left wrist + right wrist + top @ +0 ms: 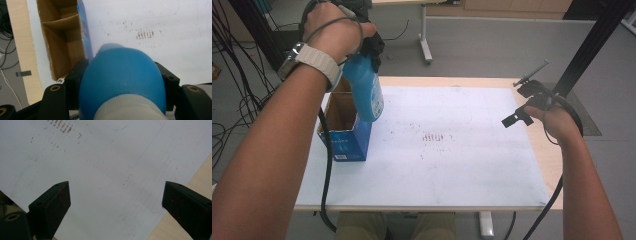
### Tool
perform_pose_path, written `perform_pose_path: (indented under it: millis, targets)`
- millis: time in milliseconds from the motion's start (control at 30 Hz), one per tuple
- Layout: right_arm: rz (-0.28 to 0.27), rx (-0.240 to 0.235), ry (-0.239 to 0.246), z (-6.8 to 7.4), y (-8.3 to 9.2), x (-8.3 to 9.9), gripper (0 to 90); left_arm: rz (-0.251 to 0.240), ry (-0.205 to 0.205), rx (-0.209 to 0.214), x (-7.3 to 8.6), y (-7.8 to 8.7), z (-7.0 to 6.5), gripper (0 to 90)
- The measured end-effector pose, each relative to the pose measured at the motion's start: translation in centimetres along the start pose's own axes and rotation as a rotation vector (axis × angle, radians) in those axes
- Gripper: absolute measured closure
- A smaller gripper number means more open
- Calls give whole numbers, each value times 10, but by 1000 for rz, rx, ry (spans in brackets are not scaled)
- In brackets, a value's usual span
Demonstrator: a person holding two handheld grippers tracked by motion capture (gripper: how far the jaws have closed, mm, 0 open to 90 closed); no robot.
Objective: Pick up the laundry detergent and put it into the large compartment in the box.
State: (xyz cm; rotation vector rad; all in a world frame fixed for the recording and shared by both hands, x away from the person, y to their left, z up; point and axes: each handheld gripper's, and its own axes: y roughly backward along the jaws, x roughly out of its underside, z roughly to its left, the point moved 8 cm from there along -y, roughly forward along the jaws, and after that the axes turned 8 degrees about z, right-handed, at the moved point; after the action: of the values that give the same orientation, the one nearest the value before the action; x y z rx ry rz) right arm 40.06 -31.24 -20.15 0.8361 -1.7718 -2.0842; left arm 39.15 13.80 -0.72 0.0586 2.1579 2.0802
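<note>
Blue bottle (366, 92) hangs upper left in the high view, clamped in the left gripper (373, 50) above an open cardboard box (343, 131) on the white-covered counter (462, 165). Left gripper view: box (63, 42) upper left, bottle (122, 80) pinched centre. Right gripper view: right gripper (115, 202) gapes wide, holding nothing.

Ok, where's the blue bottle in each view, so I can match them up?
High view: blue bottle upper left, held in the left gripper above the cardboard box.
Left gripper view: bottle at centre bottom, clamped between the jaws.
Right gripper view: not in it.
Shared landmark: the brown smudge marks on the white sheet.
</note>
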Motion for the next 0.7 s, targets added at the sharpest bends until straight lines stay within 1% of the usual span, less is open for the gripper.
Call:
perform_pose_path:
  millis: [100, 300, 333, 367, 433, 700]
  targets:
    - [-2, 1, -2, 0, 0, -1, 82, -5, 12, 0, 0, 3, 7, 385]
    - [1, -3, 1, 1, -1, -4, 82, -5, 23, -3, -1, 7, 14, 384]
    - [2, -2, 0, 0, -1, -5, 81, -16, 30, 2, -1, 9, 17, 384]
    - [1, -4, 0, 0, -1, -5, 82, -9, 31, 4, -2, 9, 19, 384]
    - [1, -2, -1, 0, 0, -6, 82, -16, 37, 8, -3, 9, 23, 384]
    - [4, 0, -9, -1, 0, -4, 82, -14, 55, 7, -6, 12, 37, 384]
